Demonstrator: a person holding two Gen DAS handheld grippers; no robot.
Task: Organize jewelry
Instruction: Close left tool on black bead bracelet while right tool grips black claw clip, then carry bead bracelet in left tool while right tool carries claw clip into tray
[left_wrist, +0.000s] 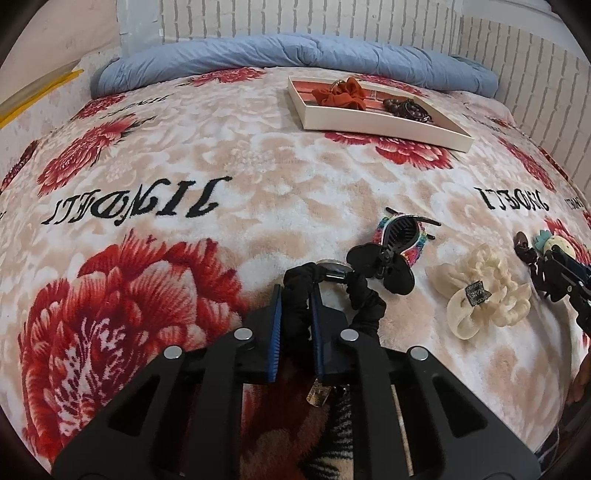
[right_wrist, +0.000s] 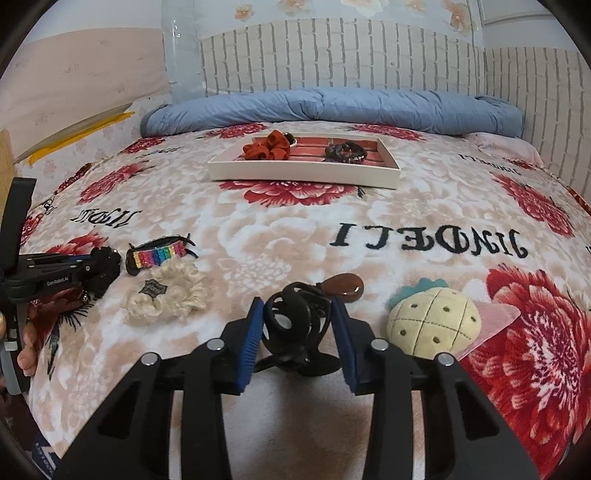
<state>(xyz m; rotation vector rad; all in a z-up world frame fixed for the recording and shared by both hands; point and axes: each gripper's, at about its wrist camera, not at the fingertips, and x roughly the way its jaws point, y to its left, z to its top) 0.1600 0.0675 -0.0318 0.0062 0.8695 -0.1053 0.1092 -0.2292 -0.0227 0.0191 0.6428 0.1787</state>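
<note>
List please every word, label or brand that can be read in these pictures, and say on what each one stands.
"JINDELI": woven in black, upside down, several times on the floral blanket.
"GenRobot.AI": white print on the side of the left gripper, seen in the right wrist view.
Small dark tag on the cream scrunchie: printed, but too small to read.
The tray shows no text.

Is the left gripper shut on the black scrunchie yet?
Shut. The left gripper has both blue pads pressed against the black scrunchie, bunching its fabric between them.
</note>
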